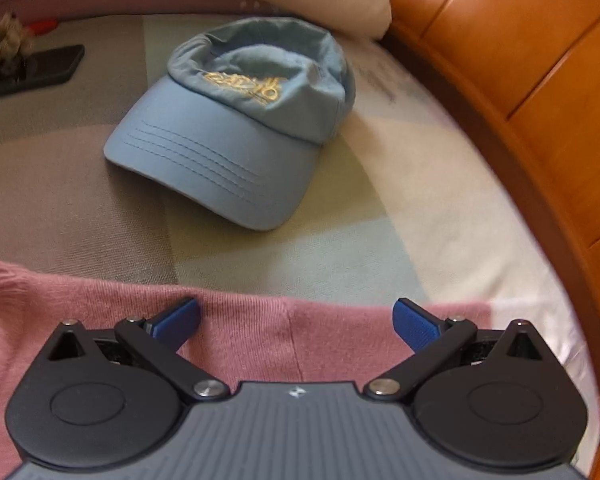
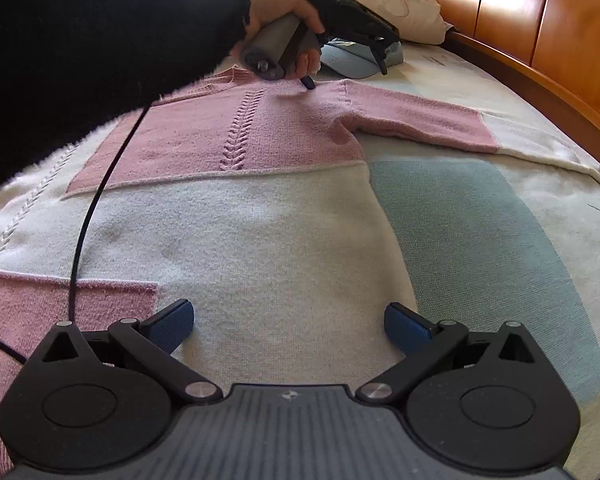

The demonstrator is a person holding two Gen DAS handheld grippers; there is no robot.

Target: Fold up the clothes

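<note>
A pink and white knitted sweater (image 2: 260, 216) lies spread flat on the bed, one sleeve (image 2: 420, 124) stretched out to the right. My right gripper (image 2: 288, 328) is open and hovers over the sweater's white lower part, close to its right side edge. My left gripper (image 1: 296, 320) is open too, its blue pads (image 1: 416, 322) over the pink shoulder edge (image 1: 260, 320). In the right wrist view a hand holds that left gripper (image 2: 344, 76) at the sweater's far shoulder, one fingertip (image 2: 309, 83) touching the knit.
A light blue cap (image 1: 236, 128) sits on the bedsheet (image 1: 400, 208) just beyond the shoulder. A dark phone (image 1: 36, 70) lies at far left, a pillow (image 2: 396, 4) at the head. The wooden headboard (image 1: 540, 80) curves along the right. A black cable (image 2: 96, 196) crosses the sweater.
</note>
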